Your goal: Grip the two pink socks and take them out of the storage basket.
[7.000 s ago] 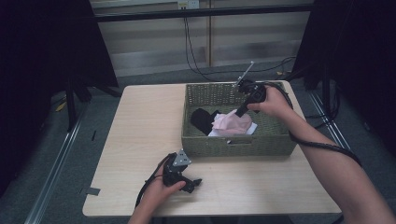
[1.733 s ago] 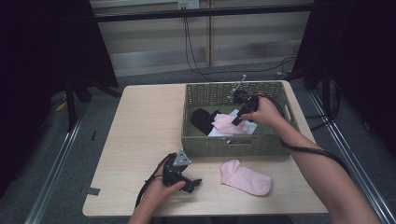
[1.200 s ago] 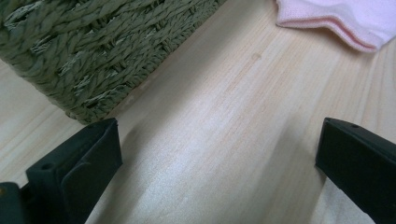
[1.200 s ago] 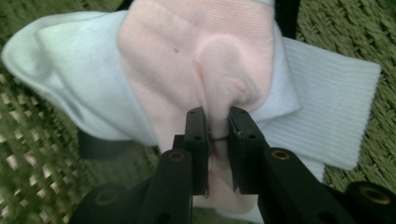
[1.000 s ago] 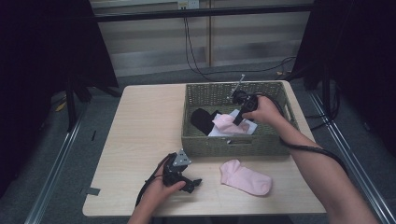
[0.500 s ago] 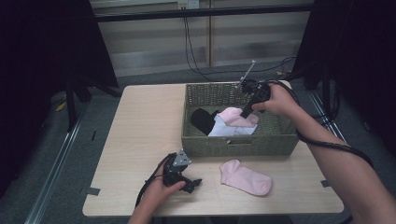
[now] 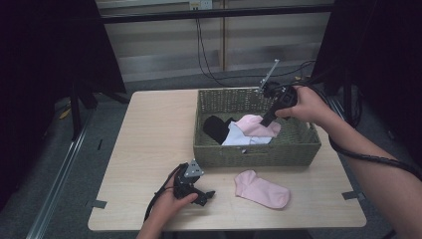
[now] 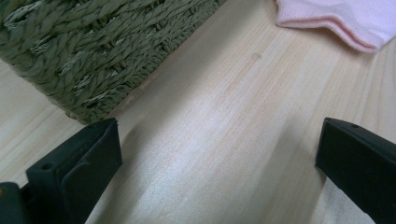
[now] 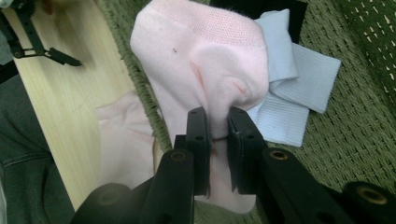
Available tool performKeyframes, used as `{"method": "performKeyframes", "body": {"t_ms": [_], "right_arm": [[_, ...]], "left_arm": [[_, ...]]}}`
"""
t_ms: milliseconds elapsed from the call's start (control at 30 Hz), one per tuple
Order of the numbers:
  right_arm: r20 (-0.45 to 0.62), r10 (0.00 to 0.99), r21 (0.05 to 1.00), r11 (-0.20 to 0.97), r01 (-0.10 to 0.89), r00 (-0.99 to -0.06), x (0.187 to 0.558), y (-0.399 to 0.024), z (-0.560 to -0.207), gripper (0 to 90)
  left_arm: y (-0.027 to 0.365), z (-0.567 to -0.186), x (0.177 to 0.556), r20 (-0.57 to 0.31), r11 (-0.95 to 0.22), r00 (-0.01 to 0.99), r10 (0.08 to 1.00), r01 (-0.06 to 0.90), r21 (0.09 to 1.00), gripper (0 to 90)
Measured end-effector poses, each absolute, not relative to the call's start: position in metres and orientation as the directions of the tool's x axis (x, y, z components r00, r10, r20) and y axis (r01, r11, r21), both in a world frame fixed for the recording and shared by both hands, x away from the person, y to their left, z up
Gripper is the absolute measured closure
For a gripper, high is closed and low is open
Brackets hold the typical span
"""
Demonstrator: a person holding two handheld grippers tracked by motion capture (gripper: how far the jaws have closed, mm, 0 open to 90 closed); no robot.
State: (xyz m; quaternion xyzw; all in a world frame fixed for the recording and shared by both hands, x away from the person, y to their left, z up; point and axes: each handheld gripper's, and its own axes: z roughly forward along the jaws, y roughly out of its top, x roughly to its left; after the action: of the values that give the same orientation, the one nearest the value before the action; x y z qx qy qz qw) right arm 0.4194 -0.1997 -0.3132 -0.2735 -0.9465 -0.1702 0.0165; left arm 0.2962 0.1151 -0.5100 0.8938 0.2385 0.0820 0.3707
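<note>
My right gripper (image 9: 217, 135) fingers pinch pink sock (image 9: 205, 60) over basket (image 7: 259, 154). I lift high, clear rim, drop beside other sock (image 7: 262, 188) on surface (image 7: 149, 129). Left gripper (image 7: 199, 191) fingers wide, idle.

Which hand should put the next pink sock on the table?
The right one, probably. The right gripper is already shut on a pink sock over the basket. The left gripper is open and rests on the table, holding nothing.
</note>
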Motion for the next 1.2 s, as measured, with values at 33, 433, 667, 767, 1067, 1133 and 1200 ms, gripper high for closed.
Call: {"method": "performKeyframes", "body": {"t_ms": [33,433,667,767,1067,1133,1200], "right_arm": [[0.131,0.508,0.309,0.795,0.522,-0.851,0.416,-0.199,-0.312,79.9],[0.139,0.461,0.317,0.818,0.481,-0.876,0.388,-0.199,-0.299,79.7],[0.137,0.436,0.330,0.826,0.456,-0.890,0.375,-0.198,-0.298,79.7],[0.143,0.424,0.331,0.831,0.447,-0.894,0.368,-0.196,-0.299,79.6],[0.149,0.385,0.340,0.845,0.413,-0.911,0.354,-0.190,-0.304,79.5],[0.149,0.373,0.344,0.849,0.402,-0.916,0.350,-0.189,-0.306,79.5],[0.151,0.358,0.356,0.850,0.388,-0.921,0.347,-0.188,-0.308,79.3]], "left_arm": [[0.115,-0.510,0.296,-0.030,-0.611,0.873,0.487,0.366,0.702,0.0],[0.115,-0.510,0.296,-0.030,-0.611,0.873,0.487,0.365,0.702,0.0],[0.115,-0.510,0.296,-0.030,-0.611,0.873,0.487,0.366,0.702,0.0],[0.115,-0.510,0.296,-0.030,-0.611,0.873,0.488,0.366,0.702,0.0],[0.115,-0.510,0.296,-0.030,-0.611,0.873,0.487,0.366,0.702,0.0],[0.115,-0.510,0.296,-0.030,-0.611,0.873,0.487,0.366,0.702,0.0],[0.115,-0.510,0.296,-0.030,-0.611,0.873,0.487,0.366,0.702,0.0]]}}
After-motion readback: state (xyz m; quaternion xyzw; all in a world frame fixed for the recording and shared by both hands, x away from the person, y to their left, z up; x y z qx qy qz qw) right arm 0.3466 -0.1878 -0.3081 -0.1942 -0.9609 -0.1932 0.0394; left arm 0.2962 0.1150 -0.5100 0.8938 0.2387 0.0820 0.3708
